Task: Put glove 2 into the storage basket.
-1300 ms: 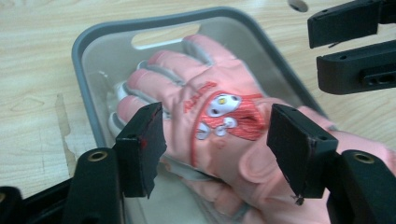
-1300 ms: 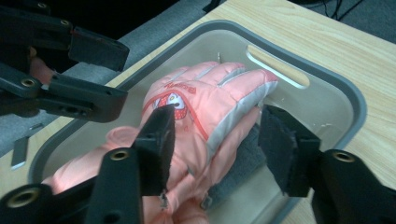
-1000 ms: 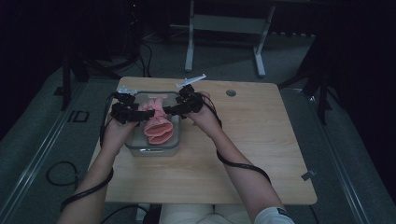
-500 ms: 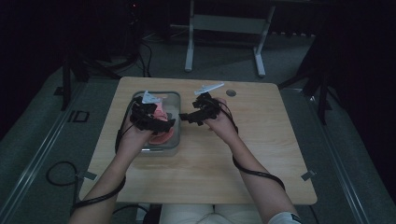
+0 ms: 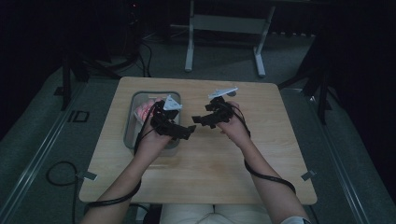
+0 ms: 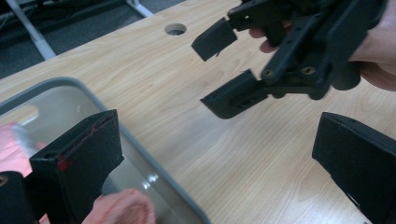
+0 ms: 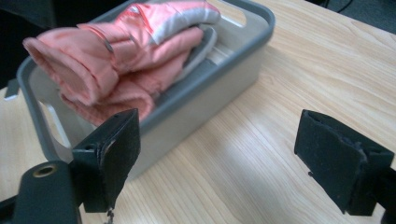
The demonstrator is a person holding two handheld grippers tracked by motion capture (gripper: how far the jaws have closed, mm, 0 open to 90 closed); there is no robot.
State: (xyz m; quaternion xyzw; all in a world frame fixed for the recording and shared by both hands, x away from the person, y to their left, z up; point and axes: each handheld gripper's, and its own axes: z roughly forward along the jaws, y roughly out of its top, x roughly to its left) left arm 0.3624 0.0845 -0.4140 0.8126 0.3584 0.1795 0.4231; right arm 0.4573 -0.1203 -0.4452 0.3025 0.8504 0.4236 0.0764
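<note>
While both tools hang with jaws spread and nothing between them, the pink gloves (image 7: 130,51) lie heaped in the grey bin (image 7: 219,88) on the worktop (image 5: 261,154). Left tool (image 5: 180,130) sits by the bin's near corner, right tool (image 5: 203,120) beside it over bare wood. Both jaws have just been opening, so the placing looks done; next, seemingly, both hands pull clear.

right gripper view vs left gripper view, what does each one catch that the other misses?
Right gripper view: the pink gloves piled in the grey bin, whose outer wall and handle slot face the camera, between the right gripper's open, empty jaws.
Left gripper view: the right gripper from outside, held in a hand, and a round hole in the table top, past the left gripper's open jaws.
Both: the bin, pink fabric, the wooden table.
</note>
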